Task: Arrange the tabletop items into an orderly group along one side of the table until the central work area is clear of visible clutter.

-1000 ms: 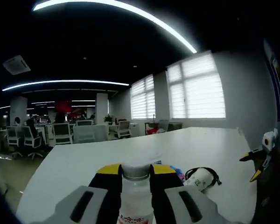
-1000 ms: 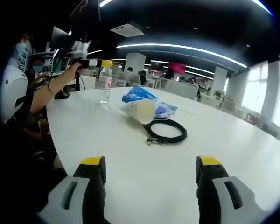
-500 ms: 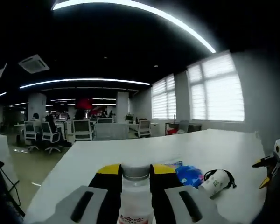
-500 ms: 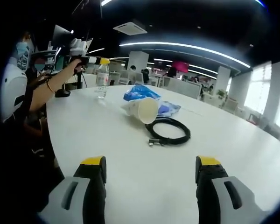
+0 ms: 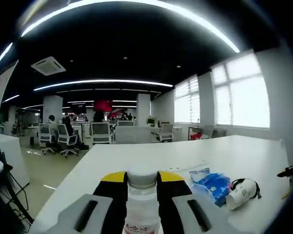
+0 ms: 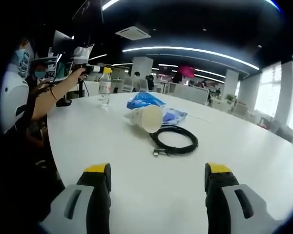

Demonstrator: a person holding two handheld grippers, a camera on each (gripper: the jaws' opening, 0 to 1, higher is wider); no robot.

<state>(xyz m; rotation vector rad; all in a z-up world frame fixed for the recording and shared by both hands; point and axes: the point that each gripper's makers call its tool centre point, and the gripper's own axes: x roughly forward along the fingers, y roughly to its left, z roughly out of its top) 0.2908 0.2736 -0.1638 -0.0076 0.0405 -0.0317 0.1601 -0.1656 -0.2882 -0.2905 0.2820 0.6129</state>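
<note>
My left gripper [image 5: 142, 181] clamps the water bottle [image 5: 142, 204] at its neck, beyond the paper cup [image 6: 145, 117]; my right gripper [image 6: 156, 181] gapes, nearer than that cup.

The left gripper view sits low, close behind its jaws, facing across the round white table [image 5: 224, 156]; the right gripper view faces back, seemingly opposite, sharing it.

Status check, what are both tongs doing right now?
Left tongs shut on water bottle at the table edge. Right tongs open, empty. Paper cup, blue packet, black cable mid-table.
</note>
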